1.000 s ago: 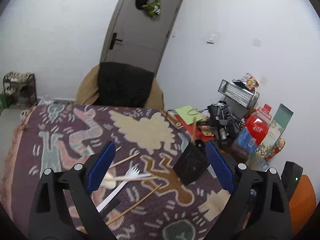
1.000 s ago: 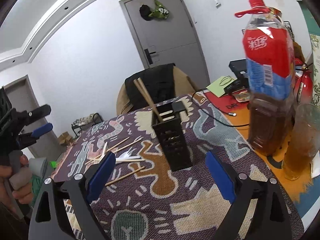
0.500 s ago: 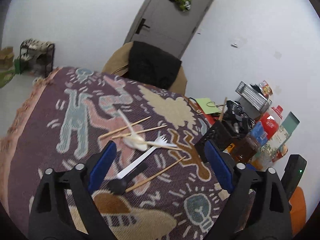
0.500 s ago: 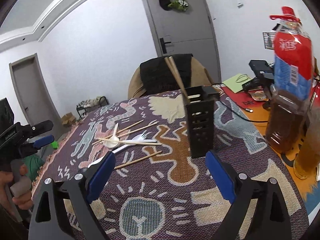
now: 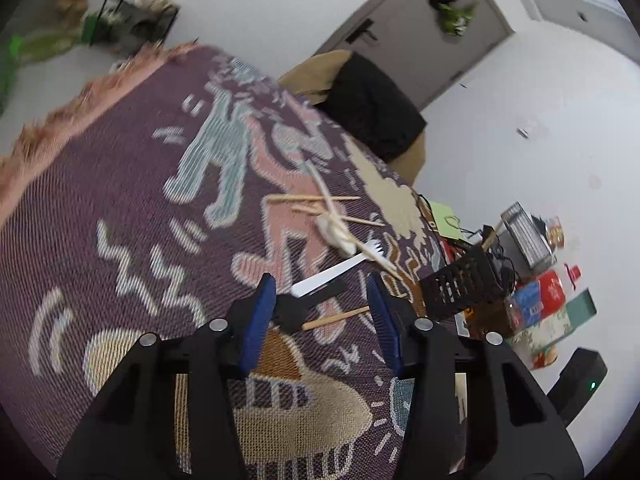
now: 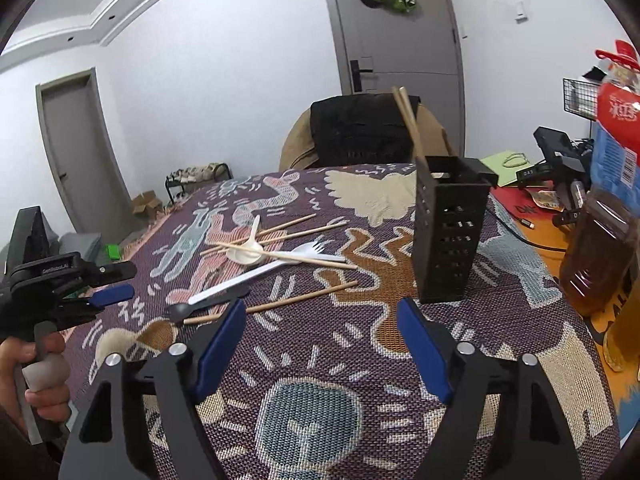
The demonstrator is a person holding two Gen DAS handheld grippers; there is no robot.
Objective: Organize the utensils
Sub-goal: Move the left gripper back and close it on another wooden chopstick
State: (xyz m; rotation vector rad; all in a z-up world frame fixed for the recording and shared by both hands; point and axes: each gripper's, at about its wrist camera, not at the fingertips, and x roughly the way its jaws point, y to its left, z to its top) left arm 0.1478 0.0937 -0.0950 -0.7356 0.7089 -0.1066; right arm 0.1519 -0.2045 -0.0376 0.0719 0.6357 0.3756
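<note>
Red-capped bottle [image 6: 612, 184] beside patterned tablecloth [image 6: 360, 380], grey door [image 6: 396, 28] behind

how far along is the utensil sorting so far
Early. Done: two chopsticks already stand in the black holder.

In hand: nothing gripped yet. The left gripper has just been closing, its jaws apart around the black spoon. The right gripper is open with nothing between its jaws, which have just been closing.

Left on the cloth: black spoon, white fork, white spoon, several loose chopsticks.
</note>
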